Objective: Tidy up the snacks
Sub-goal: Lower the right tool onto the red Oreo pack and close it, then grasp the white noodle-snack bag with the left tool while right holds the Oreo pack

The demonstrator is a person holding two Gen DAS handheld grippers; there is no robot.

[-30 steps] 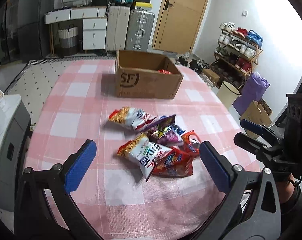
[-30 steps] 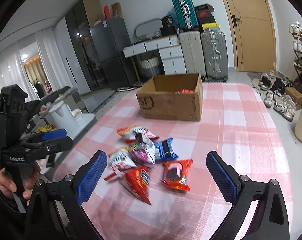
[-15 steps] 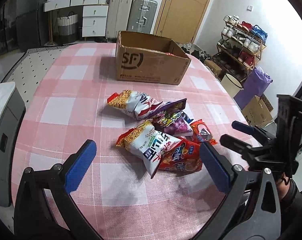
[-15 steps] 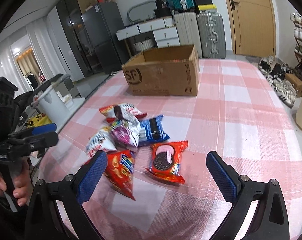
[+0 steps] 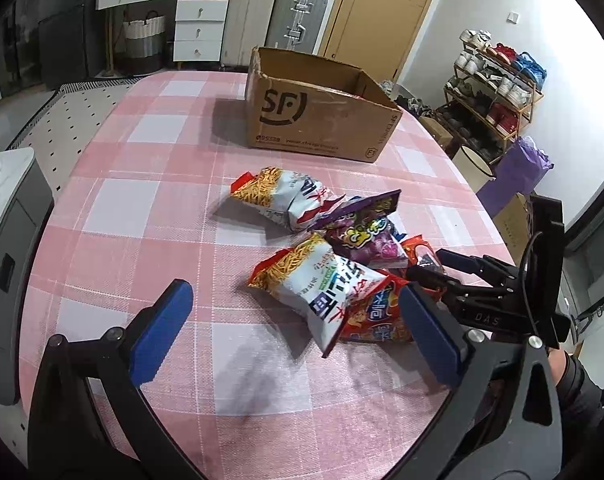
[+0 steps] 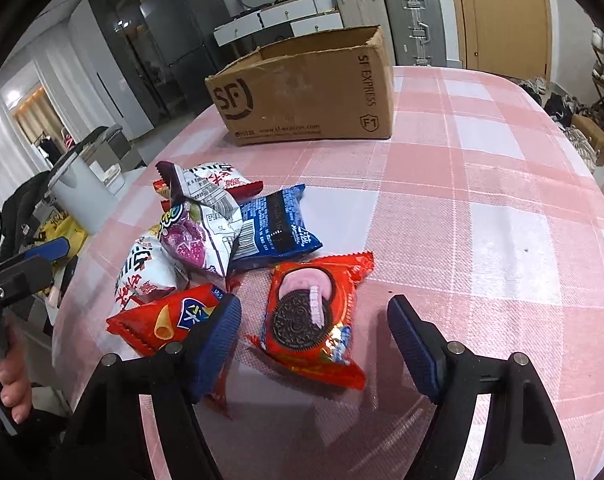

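Note:
Several snack bags lie in a pile on the pink checked tablecloth (image 5: 149, 216). My right gripper (image 6: 314, 346) is open, its fingers on either side of a red Oreo pack (image 6: 312, 320) without closing on it. Beside that pack lie a red chip bag (image 6: 161, 320), a blue pack (image 6: 273, 224), a purple bag (image 6: 193, 236) and a white noodle-snack bag (image 6: 145, 268). My left gripper (image 5: 293, 328) is open above the table, just short of the white noodle-snack bag (image 5: 318, 280). An open SF cardboard box (image 5: 318, 116) stands behind the pile and also shows in the right wrist view (image 6: 306, 92).
A second white snack bag (image 5: 281, 196) lies nearer the box. The table edge curves round on both sides. A shoe rack (image 5: 498, 92) and a purple bag (image 5: 518, 172) stand at the right. Suitcases (image 5: 277, 12) and drawers stand by the far wall.
Both grippers have moved forward and down toward the snack pile. The right one has narrowed a little and now straddles the Oreo pack. Both stay open and empty.

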